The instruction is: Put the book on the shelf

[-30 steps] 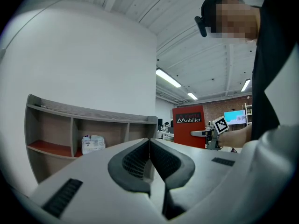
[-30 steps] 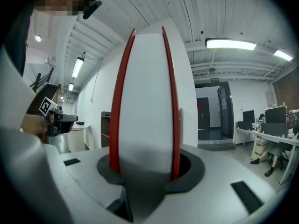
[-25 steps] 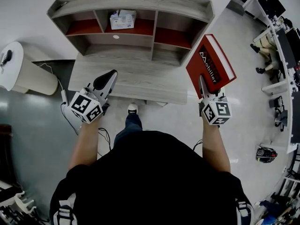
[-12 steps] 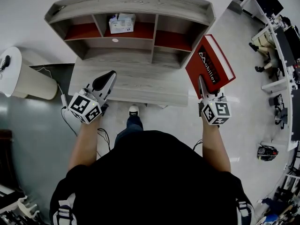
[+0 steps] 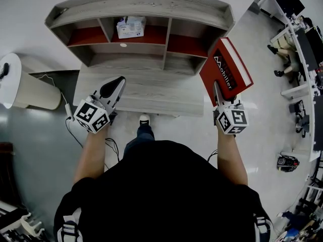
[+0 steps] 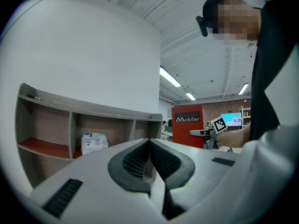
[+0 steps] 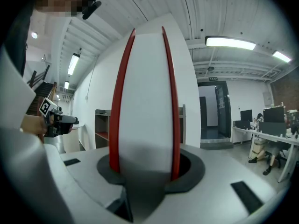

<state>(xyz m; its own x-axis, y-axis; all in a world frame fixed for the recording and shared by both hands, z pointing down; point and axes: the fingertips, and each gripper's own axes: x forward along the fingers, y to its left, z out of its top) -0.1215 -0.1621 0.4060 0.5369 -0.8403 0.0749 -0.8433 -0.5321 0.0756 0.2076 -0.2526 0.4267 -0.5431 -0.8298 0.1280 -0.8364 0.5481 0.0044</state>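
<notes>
Between the right fingers: a red book (image 7: 142, 101), page edge facing the camera and a cover against each pad; the jaws stand partly apart and are clamped on its lower end.
Right gripper (image 5: 218, 91): held off the front right corner of the desk (image 5: 146, 92), with the book (image 5: 227, 67) rising from it, tilted to the right.
Book's place: in the air beside the right end of the shelf (image 5: 141, 6), in no compartment; whether it touches the shelf I cannot tell.
Left fingers: pressed together, with nothing between them.
Left gripper (image 6: 149, 148): empty, over the front left part of the desk, well apart from the book (image 5: 117, 83).
Shelf: grey wood with red-floored compartments, at the back of the desk.
Packet (image 5: 130, 26): white, in the upper middle compartment.
Tub (image 5: 25, 82): white and round, on the floor left of the desk.
</notes>
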